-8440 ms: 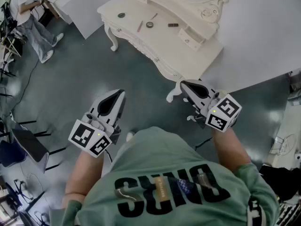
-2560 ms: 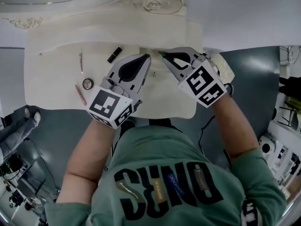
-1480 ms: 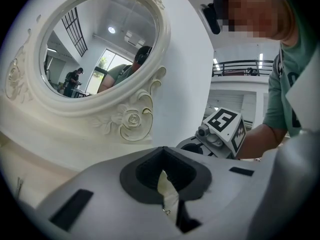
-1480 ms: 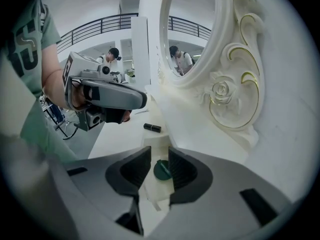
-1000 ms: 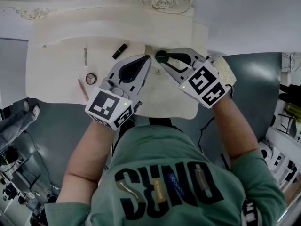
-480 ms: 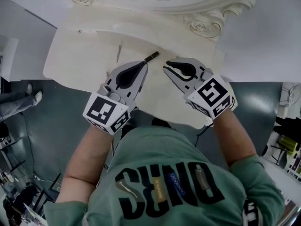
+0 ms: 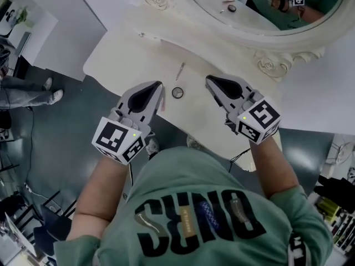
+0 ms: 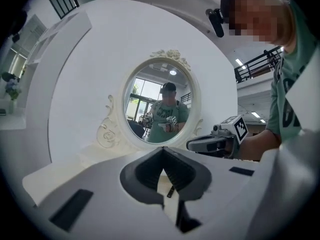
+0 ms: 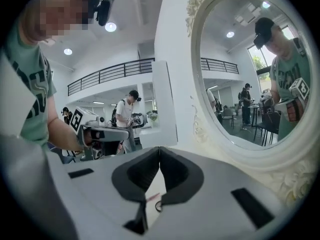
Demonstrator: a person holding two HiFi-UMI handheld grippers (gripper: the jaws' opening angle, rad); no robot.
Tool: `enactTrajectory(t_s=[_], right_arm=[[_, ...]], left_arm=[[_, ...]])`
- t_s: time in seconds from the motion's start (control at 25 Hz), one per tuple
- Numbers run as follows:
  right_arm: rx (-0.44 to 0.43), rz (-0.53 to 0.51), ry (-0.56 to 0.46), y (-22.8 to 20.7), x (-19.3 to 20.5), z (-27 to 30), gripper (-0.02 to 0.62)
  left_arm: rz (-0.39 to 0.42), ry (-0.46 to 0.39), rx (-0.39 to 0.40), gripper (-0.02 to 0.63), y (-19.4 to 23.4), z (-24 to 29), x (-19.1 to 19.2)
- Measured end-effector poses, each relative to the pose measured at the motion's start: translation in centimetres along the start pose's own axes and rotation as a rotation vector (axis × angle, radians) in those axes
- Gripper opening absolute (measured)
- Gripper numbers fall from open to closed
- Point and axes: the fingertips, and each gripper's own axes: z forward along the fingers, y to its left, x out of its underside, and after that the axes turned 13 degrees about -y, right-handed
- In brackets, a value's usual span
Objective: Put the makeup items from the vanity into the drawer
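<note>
On the cream vanity top (image 7: pixel 133 54) lie a round compact (image 7: pixel 177 92), a thin grey stick (image 7: pixel 180 70) and a pink pencil (image 7: pixel 162 103) half hidden by my left gripper. The left gripper (image 7: pixel 159 85) hovers left of the compact, its jaws shut and empty. On the compact's right, the right gripper (image 7: pixel 209 78) has just been closing and is now shut with nothing between its jaws. Below the left jaws (image 8: pixel 162 150) a small dark stick (image 8: pixel 171 190) shows. Under the right gripper (image 9: pixel 159 148) I see the pencil (image 9: pixel 151 198) and the compact (image 9: pixel 158 206).
An oval mirror (image 7: pixel 260 10) with a carved cream frame stands at the back of the vanity and reflects the person and the grippers. Grey floor lies left of the vanity; another person's legs (image 7: pixel 28 93) stand at the far left.
Both grippers have shifted left along the vanity, so the compact now lies between them. The right jaws, open half a second ago, have closed. The mirror has come into view.
</note>
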Motion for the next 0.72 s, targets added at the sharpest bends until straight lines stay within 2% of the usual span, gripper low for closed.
enactTrajectory(t_s=[0.28,0.72], right_arm=[[-0.015,0.032,-0.084,1.5,-2.6,2.8,0.011],[-0.024,0.015,-0.091,1.7,-3.6,4.3,0.011]], left_arm=[[0.013,-0.058,-0.082,0.008,3.4,-3.5,-3.8],[0.018,-0.078,-0.115,0.008,4.6,-4.7,-5.1]])
